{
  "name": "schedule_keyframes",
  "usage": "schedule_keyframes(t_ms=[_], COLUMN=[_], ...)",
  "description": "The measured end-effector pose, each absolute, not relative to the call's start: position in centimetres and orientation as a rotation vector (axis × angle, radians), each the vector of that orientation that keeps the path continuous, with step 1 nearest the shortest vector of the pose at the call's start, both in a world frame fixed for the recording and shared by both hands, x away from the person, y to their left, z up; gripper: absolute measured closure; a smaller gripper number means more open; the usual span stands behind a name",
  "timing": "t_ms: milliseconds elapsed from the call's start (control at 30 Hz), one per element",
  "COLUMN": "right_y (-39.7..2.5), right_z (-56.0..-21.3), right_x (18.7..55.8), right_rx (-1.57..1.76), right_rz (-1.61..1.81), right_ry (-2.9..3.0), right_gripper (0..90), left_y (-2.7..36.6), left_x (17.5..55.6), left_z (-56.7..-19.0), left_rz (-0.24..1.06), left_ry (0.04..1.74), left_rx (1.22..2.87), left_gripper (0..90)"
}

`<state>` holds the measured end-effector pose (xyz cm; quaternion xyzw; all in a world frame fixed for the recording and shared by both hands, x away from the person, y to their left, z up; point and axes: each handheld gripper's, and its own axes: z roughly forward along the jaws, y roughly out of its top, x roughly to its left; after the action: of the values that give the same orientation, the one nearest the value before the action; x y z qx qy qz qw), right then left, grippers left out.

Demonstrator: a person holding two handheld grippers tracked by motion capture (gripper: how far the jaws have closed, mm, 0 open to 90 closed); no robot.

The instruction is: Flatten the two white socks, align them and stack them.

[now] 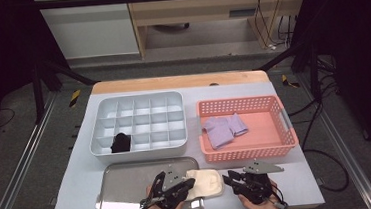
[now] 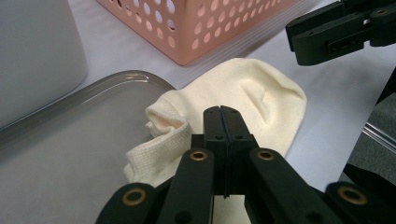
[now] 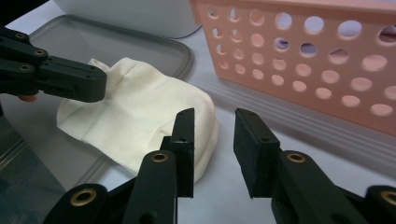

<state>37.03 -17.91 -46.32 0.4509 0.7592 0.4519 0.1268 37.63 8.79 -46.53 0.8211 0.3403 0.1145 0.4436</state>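
At the near edge of the counter (image 1: 79, 183), the person's two hands enter from below, each holding a claw. The left claw (image 1: 188, 183) points toward the right and slightly away from the person, angled low over the cream sock (image 1: 207, 181); in the left gripper view its jaws are pressed together, and whether any sock fabric lies between them cannot be told. The right claw (image 1: 228, 178) points toward the left, facing the left claw across the sock; its jaws stand apart, one jaw over the sock's rounded end and the other over bare counter, as the right gripper view shows. The cream sock lies flat near the near edge, partly on the right rim of the grey tray (image 1: 129, 176) and partly on the counter just beside it, with its ribbed cuff end folded up on the tray side.

Farther back, toward the right edge, stands the pink perforated basket (image 1: 250, 152), holding lilac folded cloths (image 1: 223, 129). To its left stands the white divided organizer (image 1: 139, 149), with a black item (image 1: 121, 142) in one near-row compartment.
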Motion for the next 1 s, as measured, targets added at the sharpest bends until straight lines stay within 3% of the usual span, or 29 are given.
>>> schedule_keyframes(t_ms=[433,1000], right_y=[-17.0,-16.4], right_z=[-47.6,-48.4], right_x=[37.7,38.3], right_rx=[1.326,1.408], right_rz=[1.277,1.258], right_ry=[2.279,2.345], right_gripper=[67.3,81.4], left_y=[8.2,8.1], left_x=[37.8,37.9], left_z=[-47.7,-48.0], left_rz=[0.268,0.257], left_ry=[0.840,0.843], left_rx=[2.071,2.080], left_gripper=[89.4,89.4])
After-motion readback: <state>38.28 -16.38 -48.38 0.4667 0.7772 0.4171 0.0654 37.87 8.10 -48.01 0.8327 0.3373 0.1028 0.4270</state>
